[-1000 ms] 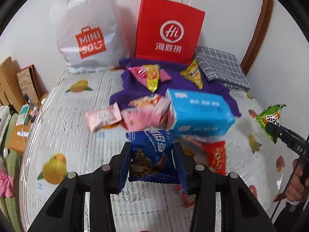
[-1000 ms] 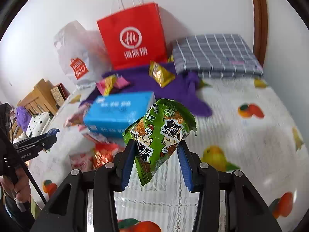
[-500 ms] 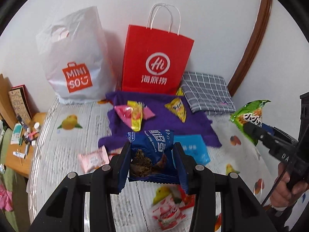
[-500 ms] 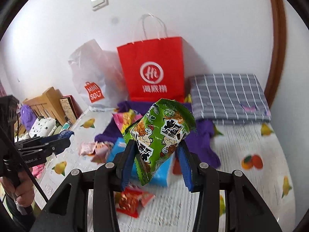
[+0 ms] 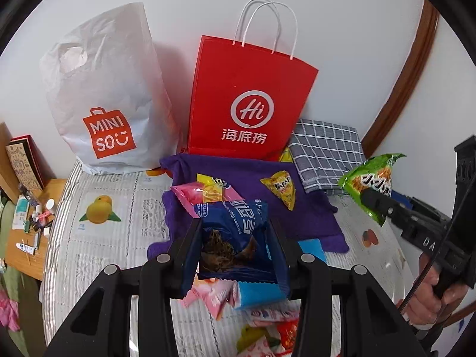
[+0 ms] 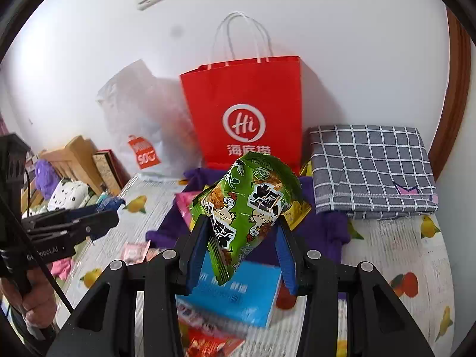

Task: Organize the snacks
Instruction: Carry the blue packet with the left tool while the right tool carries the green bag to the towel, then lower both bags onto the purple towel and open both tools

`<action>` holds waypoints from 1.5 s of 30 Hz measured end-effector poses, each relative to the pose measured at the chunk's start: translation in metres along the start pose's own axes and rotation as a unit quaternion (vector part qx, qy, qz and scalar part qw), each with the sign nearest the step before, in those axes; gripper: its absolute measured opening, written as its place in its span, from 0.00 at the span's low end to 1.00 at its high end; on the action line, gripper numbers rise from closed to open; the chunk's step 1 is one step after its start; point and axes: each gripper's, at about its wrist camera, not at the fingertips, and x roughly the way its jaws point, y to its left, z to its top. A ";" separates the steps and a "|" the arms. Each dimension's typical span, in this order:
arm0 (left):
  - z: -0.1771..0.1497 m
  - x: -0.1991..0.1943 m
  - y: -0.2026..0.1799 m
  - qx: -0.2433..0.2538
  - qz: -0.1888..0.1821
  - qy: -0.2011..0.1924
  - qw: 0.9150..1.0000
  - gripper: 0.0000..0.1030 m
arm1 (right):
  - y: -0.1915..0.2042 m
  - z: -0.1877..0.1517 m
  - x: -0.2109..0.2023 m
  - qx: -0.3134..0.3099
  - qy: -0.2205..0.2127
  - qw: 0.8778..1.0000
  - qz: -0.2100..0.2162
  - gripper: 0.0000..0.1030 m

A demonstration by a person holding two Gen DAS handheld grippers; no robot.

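My left gripper (image 5: 235,250) is shut on a blue cookie packet (image 5: 235,229), held above the bed. A green snack packet (image 6: 247,208) with cartoon chickens sits clamped in my right gripper (image 6: 242,253), which also shows at the right of the left wrist view with its green packet (image 5: 372,181). Ahead against the wall stand a red paper bag (image 5: 250,101) and a white plastic bag (image 5: 104,98). Pink (image 5: 193,195) and yellow (image 5: 281,189) packets lie on a purple cloth (image 5: 247,175). A blue box (image 6: 238,294) and more packets lie below.
A folded grey checked cloth (image 6: 372,169) lies at the right by the wall. A wooden side table (image 5: 32,229) with small items stands left of the bed. The bed sheet (image 5: 101,208) has a fruit print. A hand (image 5: 431,294) holds the right gripper's handle.
Both grippers have risen and drawn back from the bed with their packets; the two bags now sit lower and nearer the middle of each view, and the blue box has slid under the fingers.
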 end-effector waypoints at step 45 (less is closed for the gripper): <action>0.006 0.157 0.031 0.000 0.033 0.122 0.992 0.40 | -0.086 -0.021 0.178 0.003 0.221 0.975 -0.015 0.42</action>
